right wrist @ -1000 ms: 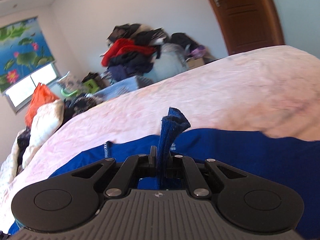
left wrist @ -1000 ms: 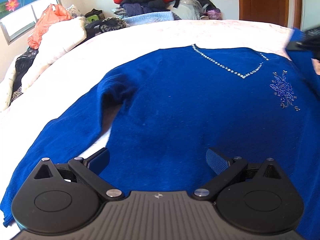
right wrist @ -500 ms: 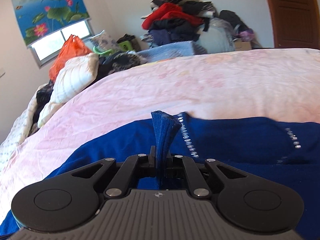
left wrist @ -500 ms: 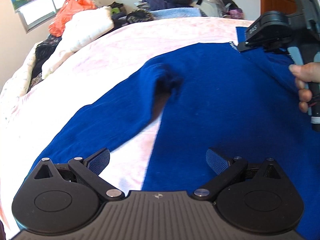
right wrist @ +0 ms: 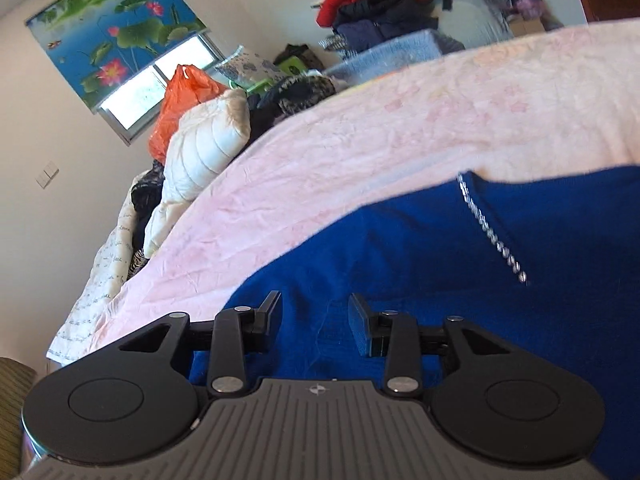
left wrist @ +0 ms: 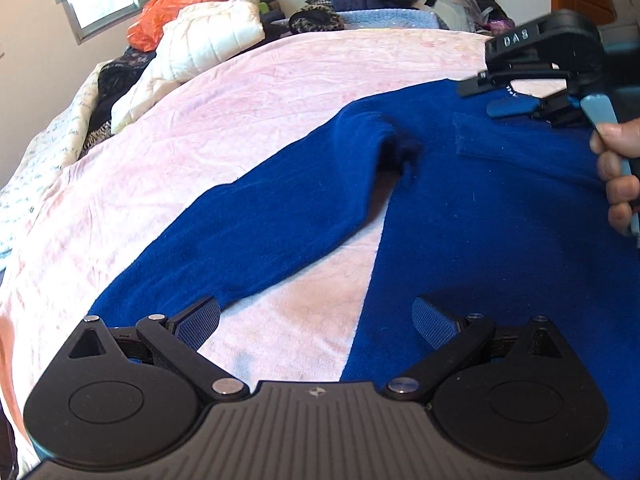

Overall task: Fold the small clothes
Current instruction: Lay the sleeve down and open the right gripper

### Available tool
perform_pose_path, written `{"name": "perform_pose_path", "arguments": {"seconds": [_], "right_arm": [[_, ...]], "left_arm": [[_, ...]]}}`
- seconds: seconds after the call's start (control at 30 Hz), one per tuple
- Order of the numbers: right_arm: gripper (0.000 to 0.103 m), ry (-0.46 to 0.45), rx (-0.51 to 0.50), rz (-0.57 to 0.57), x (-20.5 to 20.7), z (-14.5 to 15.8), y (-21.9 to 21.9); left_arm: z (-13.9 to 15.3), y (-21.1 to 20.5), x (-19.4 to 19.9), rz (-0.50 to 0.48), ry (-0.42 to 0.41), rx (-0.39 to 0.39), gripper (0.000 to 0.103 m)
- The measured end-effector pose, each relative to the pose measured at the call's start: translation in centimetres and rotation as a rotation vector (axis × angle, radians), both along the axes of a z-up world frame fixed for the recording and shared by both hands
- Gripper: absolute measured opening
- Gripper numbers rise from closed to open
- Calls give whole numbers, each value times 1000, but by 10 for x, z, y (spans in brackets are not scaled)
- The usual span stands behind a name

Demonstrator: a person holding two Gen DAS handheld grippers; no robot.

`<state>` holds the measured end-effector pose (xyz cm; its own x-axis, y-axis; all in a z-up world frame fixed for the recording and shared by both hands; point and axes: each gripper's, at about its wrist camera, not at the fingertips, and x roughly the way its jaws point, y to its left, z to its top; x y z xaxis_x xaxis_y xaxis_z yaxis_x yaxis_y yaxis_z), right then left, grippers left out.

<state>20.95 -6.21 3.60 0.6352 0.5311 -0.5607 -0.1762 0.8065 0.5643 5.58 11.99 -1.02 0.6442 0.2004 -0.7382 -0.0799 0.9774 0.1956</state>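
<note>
A blue sweater (left wrist: 472,208) with a rhinestone neckline (right wrist: 492,236) lies flat on the pink bedspread (left wrist: 224,120). One sleeve (left wrist: 248,236) stretches toward the lower left; the other sleeve (left wrist: 516,152) lies folded across the body. My left gripper (left wrist: 316,320) is open, hovering over the gap between the sleeve and the body. My right gripper (right wrist: 314,316) sits just above the sweater near the neckline, its jaws opening with nothing pinched between them; it also shows at the upper right in the left wrist view as the right gripper (left wrist: 508,96), held by a hand (left wrist: 618,168).
A white quilted pillow (left wrist: 200,48), an orange plastic bag (left wrist: 172,4) and dark clothes sit along the bed's far left edge. A heap of clothes (right wrist: 384,4) is piled behind the bed. A window with a lotus blind (right wrist: 116,44) is on the left wall.
The right gripper let go of the blue sleeve end it pinched; that sleeve now lies across the sweater's body. The left gripper slid left toward the other sleeve.
</note>
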Motion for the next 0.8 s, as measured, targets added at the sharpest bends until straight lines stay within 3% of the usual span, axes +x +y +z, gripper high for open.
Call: {"name": "perform_pose_path", "arguments": {"seconds": [0.07,0.2,0.27,0.37,0.47,0.6,0.7,0.8], "right_arm": [[45,48,-49,22,1,-11,8],[43,-3,-16,21,-15,-2,13],[47,-45,-106,71,-23,9,29],[46,-179,-255,192,-49,28,65],[53,-341,-389,363,-84,42,112],[55,-571,-592,586,-139,45,171],[58,-623,-657,685,-165,39,200],[58,-646,-691,761,-186,30,219]], "left_arm": [[0,1,-2,4,3,-2,103],[7,3,-13,18,-19,17,103],[9,9,-16,41,-21,25,103],[12,30,-25,101,-31,12,103],[11,62,-36,187,-11,-23,103],[11,106,-56,318,-14,-31,103],[10,137,-70,418,-41,19,103],[1,168,-72,493,-7,30,103]]}}
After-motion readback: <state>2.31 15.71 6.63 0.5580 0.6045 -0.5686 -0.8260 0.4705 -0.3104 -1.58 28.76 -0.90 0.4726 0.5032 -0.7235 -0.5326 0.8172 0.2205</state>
